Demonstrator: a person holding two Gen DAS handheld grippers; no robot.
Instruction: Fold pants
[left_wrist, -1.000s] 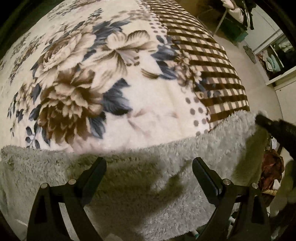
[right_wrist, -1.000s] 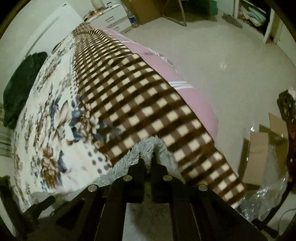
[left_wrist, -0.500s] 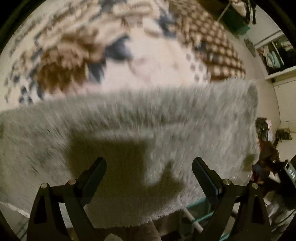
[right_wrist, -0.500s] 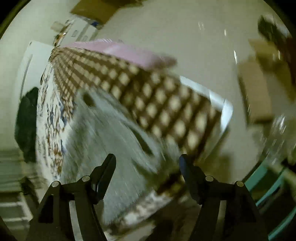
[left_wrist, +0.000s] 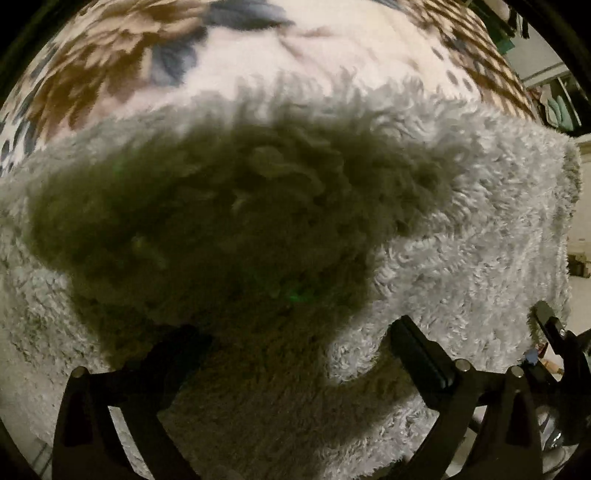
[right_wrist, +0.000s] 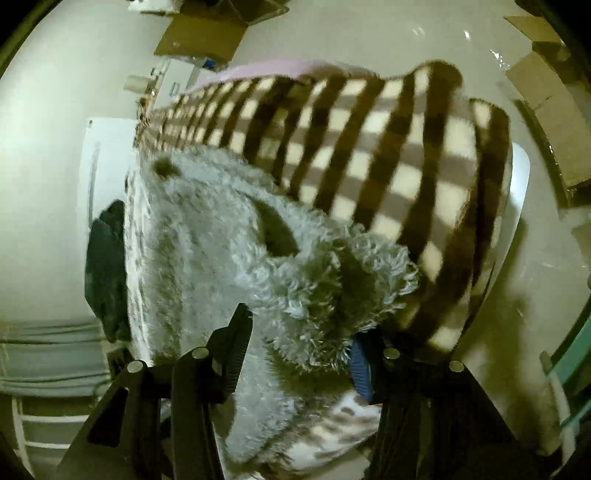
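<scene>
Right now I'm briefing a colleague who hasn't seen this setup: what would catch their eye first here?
First, the fluffy grey pants filling both views, spread over a floral blanket with a brown checked border on the bed. In the left wrist view the left tool stands wide open directly over the fleece, casting a big dark shadow. In the right wrist view the right tool is closing with a bunched corner of the pants between its fingers.

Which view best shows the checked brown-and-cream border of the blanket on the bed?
The right wrist view: the checked brown-and-cream blanket border fills its upper middle, running along the bed edge beside the fluffy grey pants. The left wrist view catches only a blurred sliver of it at the top right, behind the pants.
</scene>
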